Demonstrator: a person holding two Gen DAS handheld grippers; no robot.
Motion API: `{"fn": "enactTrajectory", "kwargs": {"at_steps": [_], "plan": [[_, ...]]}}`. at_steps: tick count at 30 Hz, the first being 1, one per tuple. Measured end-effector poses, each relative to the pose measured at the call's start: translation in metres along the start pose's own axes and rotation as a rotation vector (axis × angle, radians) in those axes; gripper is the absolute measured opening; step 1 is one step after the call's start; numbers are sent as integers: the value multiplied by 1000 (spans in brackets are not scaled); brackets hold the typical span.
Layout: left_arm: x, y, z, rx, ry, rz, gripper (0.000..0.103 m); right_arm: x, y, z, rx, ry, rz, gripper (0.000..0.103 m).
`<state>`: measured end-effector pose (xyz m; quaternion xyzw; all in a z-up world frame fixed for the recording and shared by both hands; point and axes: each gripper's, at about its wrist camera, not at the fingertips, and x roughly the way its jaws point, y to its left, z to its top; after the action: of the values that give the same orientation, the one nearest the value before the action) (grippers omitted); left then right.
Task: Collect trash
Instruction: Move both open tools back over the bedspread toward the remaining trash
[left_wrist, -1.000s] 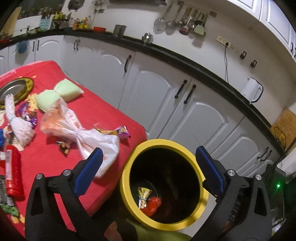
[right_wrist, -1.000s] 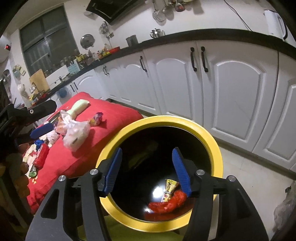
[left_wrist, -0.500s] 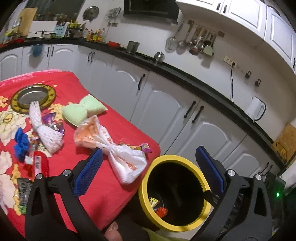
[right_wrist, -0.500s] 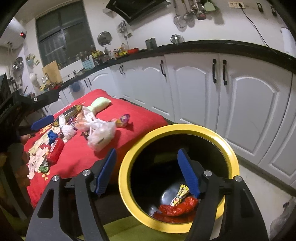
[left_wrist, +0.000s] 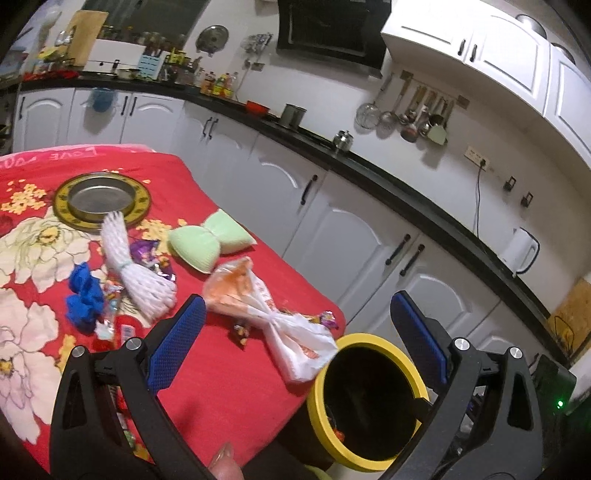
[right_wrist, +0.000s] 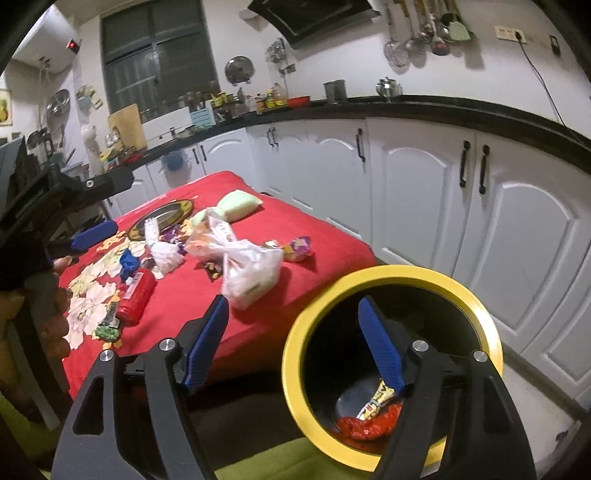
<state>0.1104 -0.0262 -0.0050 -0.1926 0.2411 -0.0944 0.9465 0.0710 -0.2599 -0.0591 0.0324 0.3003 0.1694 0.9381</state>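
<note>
So, quick rundown from my end, everything placed relative to the bin:

Bin: yellow-rimmed black trash bin (right_wrist: 392, 360) on the floor, right against the corner of the table with the red flowered cloth (left_wrist: 229, 391). White cabinets (right_wrist: 424, 206) stand behind it.

In the bin: a red wrapper (right_wrist: 369, 424) and a yellow-white packet (right_wrist: 378, 398) at the bottom.

Left gripper: my left gripper (left_wrist: 295, 347) has its jaws wide apart with nothing between the pads; it's over the table edge just beside the bin.

Right gripper: my right gripper (right_wrist: 291, 345) is empty too. Its jaws have just been opening and now stand well apart, one finger in front of the cloth and the other in front of the bin's mouth.

Closest trash: a knotted white and orange plastic bag (left_wrist: 273, 314), one end hanging right by the bin's rim. A small purple-yellow candy wrapper (right_wrist: 301, 248) lies just beside the bag.

Farther from the bin: a pale green pouch (left_wrist: 210, 242), a white foam net (left_wrist: 140, 273), a crumpled blue scrap (left_wrist: 84, 299), a red tube (right_wrist: 137, 291) and a green packet (right_wrist: 107, 331).

Farthest: a round metal plate with a gold rim (left_wrist: 101, 199), at the end of the table away from the bin.
</note>
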Motion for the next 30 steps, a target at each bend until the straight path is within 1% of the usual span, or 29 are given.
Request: {"fn": "enactTrajectory", "kwargs": {"at_steps": [8,17,22,30], "plan": [[-9,30,22,-26,-40,56,92,17,32,13,-63,14,37,73],[-14,64,50,-65,-71,135,92,41,61,27,-129,24,64,75],[-5,86,61,-89,-43,171,92,63,68,32,-150,53,62,75],[20,120,76,-122,27,220,92,97,58,36,-120,96,21,75]]}}
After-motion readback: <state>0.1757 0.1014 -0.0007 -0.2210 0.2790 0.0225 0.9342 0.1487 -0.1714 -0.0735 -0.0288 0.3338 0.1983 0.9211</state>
